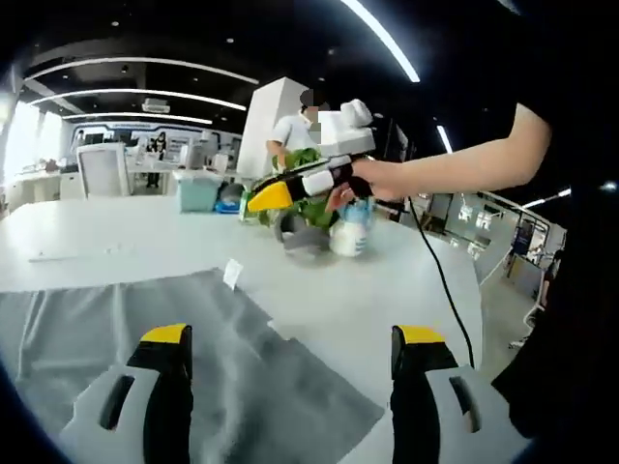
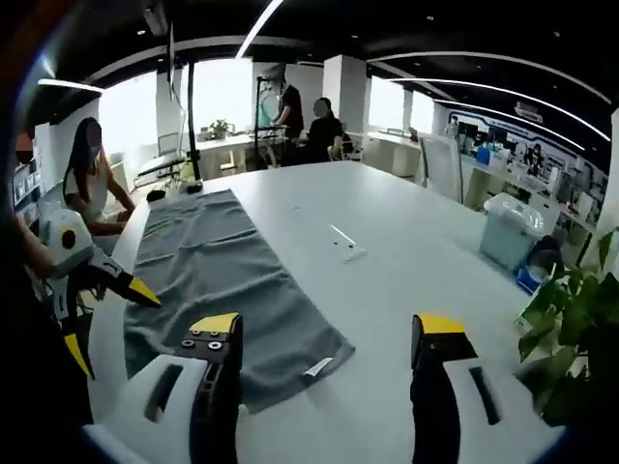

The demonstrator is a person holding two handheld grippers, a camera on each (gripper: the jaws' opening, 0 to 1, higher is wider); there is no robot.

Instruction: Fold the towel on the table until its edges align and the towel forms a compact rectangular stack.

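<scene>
A grey towel (image 1: 174,372) lies spread flat on the white table (image 1: 377,290), its white tag (image 1: 232,274) at the corner nearest me. My left gripper (image 1: 292,340) hovers open just above the towel's near part, nothing between its jaws. My right gripper (image 1: 279,200) is held up by a hand over the table beyond the towel. In the right gripper view the towel (image 2: 222,261) stretches away as a long strip, tag (image 2: 319,367) at its near edge. My right gripper (image 2: 329,329) is open above that edge. My left gripper (image 2: 111,324) stands open at the towel's left side.
A leafy plant and a white container (image 1: 350,232) stand past the towel, with a teal bin (image 1: 198,191) behind. A black cable (image 1: 440,280) trails across the table. Small white items (image 2: 343,242) lie mid-table. People stand at the far end (image 2: 309,121); one sits at left (image 2: 92,179).
</scene>
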